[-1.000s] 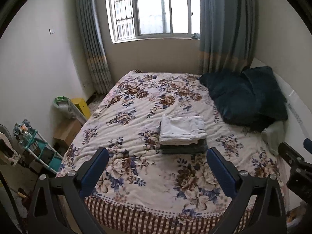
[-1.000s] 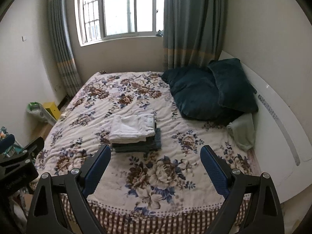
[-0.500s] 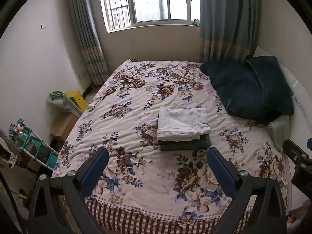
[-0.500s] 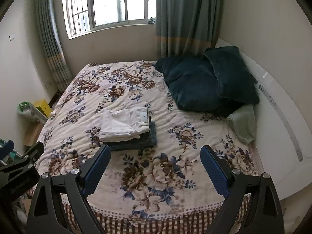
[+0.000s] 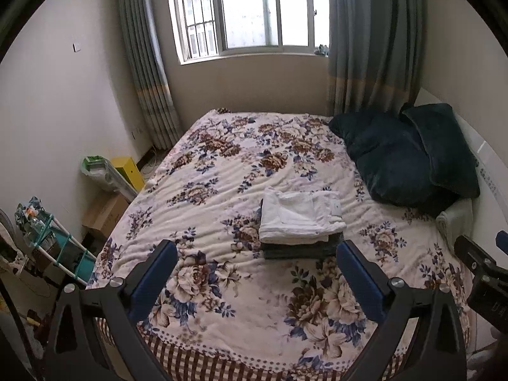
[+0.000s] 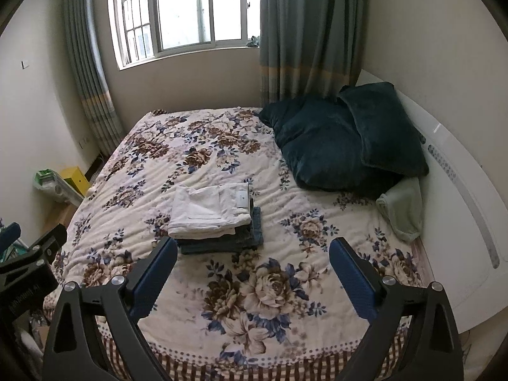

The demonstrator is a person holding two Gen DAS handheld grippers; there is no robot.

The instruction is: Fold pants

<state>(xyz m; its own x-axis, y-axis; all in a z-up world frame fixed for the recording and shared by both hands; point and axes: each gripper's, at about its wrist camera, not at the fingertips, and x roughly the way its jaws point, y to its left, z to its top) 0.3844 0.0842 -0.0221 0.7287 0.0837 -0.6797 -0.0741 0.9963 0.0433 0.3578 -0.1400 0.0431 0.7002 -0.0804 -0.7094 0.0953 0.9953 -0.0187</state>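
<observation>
Folded white pants lie on top of folded dark pants in the middle of the floral bed. The stack also shows in the right wrist view, white pants over dark pants. My left gripper is open and empty, held above the bed's near edge, short of the stack. My right gripper is open and empty, also held back from the stack. Each gripper shows at the edge of the other's view.
Two dark teal pillows and a pale green cloth lie at the bed's right by the white headboard. A yellow box, cardboard boxes and a teal rack stand on the floor at left. Window and curtains behind.
Both grippers tilted down and then back up over the last second, so the view shifted; they stay open. The stack of pants has not moved.
</observation>
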